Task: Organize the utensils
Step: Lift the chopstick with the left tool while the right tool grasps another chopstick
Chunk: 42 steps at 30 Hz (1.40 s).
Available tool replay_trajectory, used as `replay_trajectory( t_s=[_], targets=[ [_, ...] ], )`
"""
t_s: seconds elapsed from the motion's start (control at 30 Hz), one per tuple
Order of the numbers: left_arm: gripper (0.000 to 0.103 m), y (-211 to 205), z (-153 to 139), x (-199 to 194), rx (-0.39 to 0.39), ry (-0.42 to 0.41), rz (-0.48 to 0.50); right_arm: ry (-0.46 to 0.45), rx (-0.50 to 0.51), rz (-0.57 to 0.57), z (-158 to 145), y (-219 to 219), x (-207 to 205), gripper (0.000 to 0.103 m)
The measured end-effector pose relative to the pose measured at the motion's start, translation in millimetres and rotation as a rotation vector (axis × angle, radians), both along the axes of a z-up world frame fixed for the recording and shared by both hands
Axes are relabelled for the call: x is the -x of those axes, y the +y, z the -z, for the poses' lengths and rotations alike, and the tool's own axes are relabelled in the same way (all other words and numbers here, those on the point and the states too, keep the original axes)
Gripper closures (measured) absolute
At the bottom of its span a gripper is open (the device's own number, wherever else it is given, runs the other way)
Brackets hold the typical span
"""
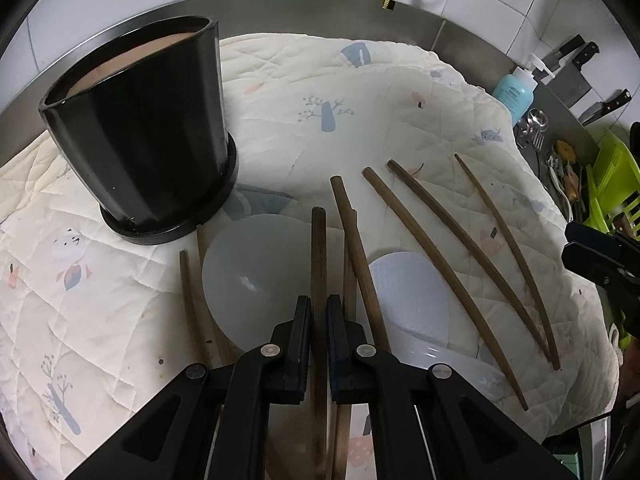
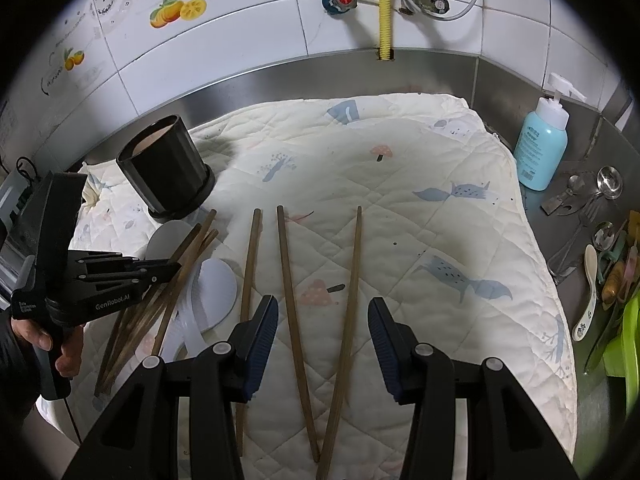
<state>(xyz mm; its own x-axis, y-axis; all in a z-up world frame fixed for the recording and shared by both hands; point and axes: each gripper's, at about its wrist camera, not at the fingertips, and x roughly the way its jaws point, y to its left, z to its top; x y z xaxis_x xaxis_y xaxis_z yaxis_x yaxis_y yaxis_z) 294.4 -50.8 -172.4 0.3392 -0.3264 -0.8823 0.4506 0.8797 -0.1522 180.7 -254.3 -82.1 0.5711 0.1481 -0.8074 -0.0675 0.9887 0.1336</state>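
Presently left claw (image 1: 319, 314) clamped on one chopstick (image 1: 318, 248), right claw (image 2: 323, 332) gaping, empty, straddling two chopsticks (image 2: 294, 320).

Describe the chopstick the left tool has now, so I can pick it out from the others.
Start at the black pot on the quilted cloth, then drop to the translucent white spoons in front of it. The held chopstick lies over them, clamped in the left tool. It is the only one gripped; the rest lie loose.
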Motion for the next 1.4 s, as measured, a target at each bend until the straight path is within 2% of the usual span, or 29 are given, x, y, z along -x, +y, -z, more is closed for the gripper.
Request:
replay_trajectory(
  t_s=[0.4,0.5,0.63,0.83,1.03,1.17,1.33,1.4],
  targets=[
    [0.096,16.5,-26.6,6.5,0.072,-0.056,-0.054,0.037,0.024,-0.042,11.1,0.7,-18.3,0.052],
    [0.096,22.4,-35.9,8.5,0.078,-0.073,-0.069,0.057,-0.003,-0.035,15.4,-3.4,-26.5,0.065],
    [0.096,29.9,-47.1,14.1,0.084,-0.094,-0.073,0.076,-0.001,-0.02,22.0,-7.6,-37.6,0.071],
    [0.096,42.9,-63.3,21.8,0.097,-0.121,-0.08,0.118,0.025,-0.02,35.4,-5.8,-53.3,0.076],
    [0.096,53.1,-78.0,27.9,0.115,-0.142,-0.08,0.187,0.016,0.004,52.4,-11.2,-70.1,0.077],
    [0.096,56.0,-85.3,30.5,0.119,-0.158,-0.084,0.205,0.026,0.011,52.5,-10.0,-75.9,0.078],
    [0.096,65.1,-95.8,32.9,0.125,-0.178,-0.099,0.217,0.1,-0.014,53.5,0.3,-78.6,0.079],
    [0.096,66.2,-99.1,33.8,0.125,-0.186,-0.106,0.218,0.148,-0.03,54.7,7.5,-81.7,0.083]
  ],
)
